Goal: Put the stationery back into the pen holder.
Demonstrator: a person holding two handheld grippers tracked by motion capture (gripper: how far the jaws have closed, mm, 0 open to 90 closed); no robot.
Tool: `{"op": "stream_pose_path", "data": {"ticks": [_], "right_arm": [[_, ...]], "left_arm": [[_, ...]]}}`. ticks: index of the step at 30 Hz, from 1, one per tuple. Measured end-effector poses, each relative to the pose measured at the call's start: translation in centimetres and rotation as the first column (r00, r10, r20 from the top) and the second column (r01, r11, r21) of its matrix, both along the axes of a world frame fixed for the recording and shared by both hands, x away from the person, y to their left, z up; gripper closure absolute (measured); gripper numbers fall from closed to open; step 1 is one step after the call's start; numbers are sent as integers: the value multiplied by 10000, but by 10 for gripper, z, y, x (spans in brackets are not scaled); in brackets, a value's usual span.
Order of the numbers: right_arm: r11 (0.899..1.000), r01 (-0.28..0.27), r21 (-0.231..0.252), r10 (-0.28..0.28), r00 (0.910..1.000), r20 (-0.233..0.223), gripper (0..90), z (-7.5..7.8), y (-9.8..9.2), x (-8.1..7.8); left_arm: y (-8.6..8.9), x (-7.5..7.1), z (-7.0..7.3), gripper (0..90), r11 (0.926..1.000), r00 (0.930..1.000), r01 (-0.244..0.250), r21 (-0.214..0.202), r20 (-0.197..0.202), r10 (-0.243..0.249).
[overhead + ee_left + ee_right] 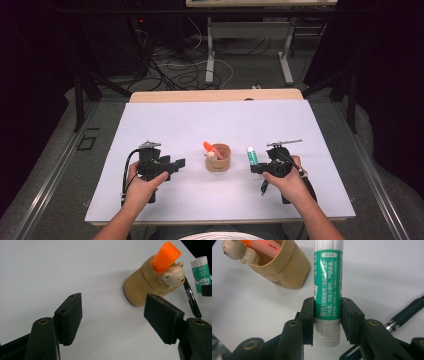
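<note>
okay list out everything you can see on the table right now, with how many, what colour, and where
cup: 1, tan, middle of the table, between the two grippers
marker: 1, orange, standing in the cup
bear figure: 1, cream, at the cup's rim
glue stick: 1, green and white, clamped in the right gripper, right of the cup
pen: 1, black, lying on the table by the right gripper
table: 1, white top
left gripper: 1, black, jaws apart, holding nothing
right gripper: 1, black, closed on the glue stick
hands: 2, one on each gripper
</note>
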State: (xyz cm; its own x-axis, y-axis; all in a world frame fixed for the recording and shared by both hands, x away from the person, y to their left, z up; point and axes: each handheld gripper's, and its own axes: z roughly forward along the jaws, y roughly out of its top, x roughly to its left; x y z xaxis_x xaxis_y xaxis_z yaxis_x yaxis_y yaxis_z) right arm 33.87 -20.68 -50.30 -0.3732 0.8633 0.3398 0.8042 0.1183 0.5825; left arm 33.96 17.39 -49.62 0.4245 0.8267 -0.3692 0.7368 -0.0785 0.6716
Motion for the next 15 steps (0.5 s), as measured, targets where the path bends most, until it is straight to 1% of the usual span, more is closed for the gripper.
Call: {"op": "stream_pose_path", "data": {"ticks": [2,3,5,7,8,9,10,12,13,14,15], "right_arm": [[9988,-346,-341,360,9985,412,657,2,2,-1],[9968,-591,-529,630,9952,743,657,3,3,-2],[9914,-808,-1030,932,9881,1222,657,5,5,-4],[9813,-1152,-1544,1428,9730,1814,657,8,8,-5],[9769,-1247,-1737,1586,9674,1976,657,9,10,-6],[9710,-1354,-1969,1775,9604,2150,657,10,13,-6],[9628,-1448,-2281,1990,9512,2358,657,12,15,-7],[9358,-1703,-3088,2564,9296,2646,657,15,18,-8],[9239,-1794,-3379,2793,9200,2750,657,17,18,-8],[9187,-1812,-3510,2909,9115,2908,657,18,19,-9],[9039,-2010,-3776,3233,8990,2955,657,20,18,-9]], "left_arm": [[0,0,0,315,10000,10000,21,-15,-18,-21],[1,0,0,315,10000,10000,25,-6,-22,-26],[1,0,1,315,10000,10000,44,-25,-55,-44],[3,0,2,315,10000,10000,71,-40,-17,-71],[3,0,3,315,10000,10000,70,-24,-44,-70],[3,1,4,315,9999,10000,81,-84,28,-81],[4,1,5,315,9999,9999,153,-70,77,-152],[5,1,6,317,9996,9994,293,-30,160,-292],[5,1,7,318,9996,9994,284,-78,219,-282],[6,1,8,319,9993,9992,353,-96,204,-351],[6,2,8,319,9993,9989,354,-137,301,-350]]}}
